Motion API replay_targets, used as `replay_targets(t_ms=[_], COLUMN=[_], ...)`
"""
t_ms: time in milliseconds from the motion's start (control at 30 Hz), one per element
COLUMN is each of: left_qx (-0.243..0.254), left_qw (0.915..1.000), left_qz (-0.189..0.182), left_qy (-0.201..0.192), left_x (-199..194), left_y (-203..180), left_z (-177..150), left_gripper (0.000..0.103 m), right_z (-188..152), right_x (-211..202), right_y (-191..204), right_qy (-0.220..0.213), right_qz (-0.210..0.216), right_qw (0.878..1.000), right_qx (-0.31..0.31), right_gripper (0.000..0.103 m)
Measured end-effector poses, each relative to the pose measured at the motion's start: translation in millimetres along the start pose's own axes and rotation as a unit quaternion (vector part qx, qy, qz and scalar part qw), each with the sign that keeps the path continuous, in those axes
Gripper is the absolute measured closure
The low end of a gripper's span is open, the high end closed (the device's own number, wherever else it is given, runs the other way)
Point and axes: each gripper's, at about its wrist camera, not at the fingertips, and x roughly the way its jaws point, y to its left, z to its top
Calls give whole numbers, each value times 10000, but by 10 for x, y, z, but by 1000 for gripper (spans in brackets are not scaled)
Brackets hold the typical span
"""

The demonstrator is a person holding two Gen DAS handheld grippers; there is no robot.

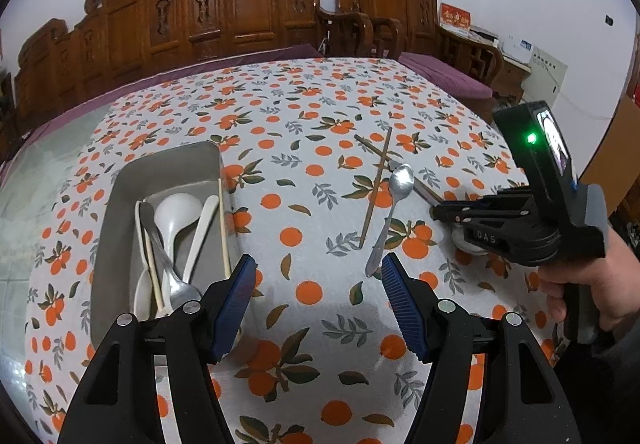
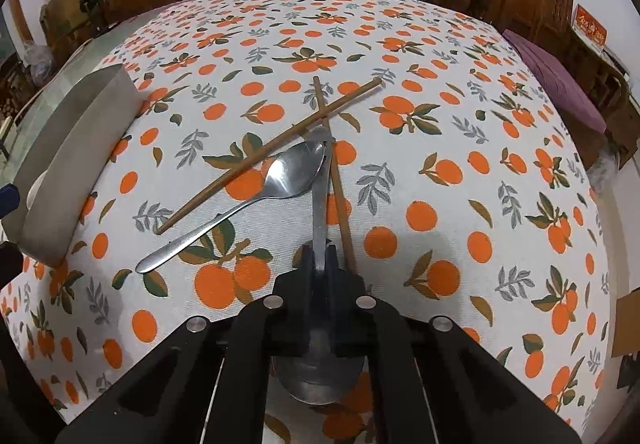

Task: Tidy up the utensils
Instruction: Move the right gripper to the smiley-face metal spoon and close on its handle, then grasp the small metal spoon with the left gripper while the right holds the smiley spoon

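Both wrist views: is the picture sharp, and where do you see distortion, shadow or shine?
Left wrist view: sharp in the middle; the fisheye bends the tablecloth into a dome, and a soft shadow lies between the open left gripper fingers. Right wrist view: the same bending; the loose spoon shines softly without harsh glare, and the spoon bowl under the shut right gripper looks blurred.

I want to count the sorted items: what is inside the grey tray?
In the grey tray lie white spoons, a metal spoon and pale chopsticks. The left gripper covers the tray's near end, so the count is uncertain.
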Motion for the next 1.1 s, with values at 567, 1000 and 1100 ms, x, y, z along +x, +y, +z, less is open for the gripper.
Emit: replay_targets(t_ms=[567, 1000, 1100], left_qx=[600, 595, 644], left_qw=[9953, 9917, 9920], left_qz=[-512, -717, -668], left_qy=[556, 883, 860], left_x=[947, 1524, 1557], left_y=[-521, -822, -848], left_z=[501, 710, 724], left_gripper=[51, 60, 60], right_z=[131, 112, 117], right_x=[-172, -75, -73], right_y=[-646, -784, -776], right_qy=[-484, -426, -421], right_qz=[272, 524, 542], right_qw=[9974, 9961, 9961], right_qx=[454, 565, 560], right_gripper=[96, 96, 96])
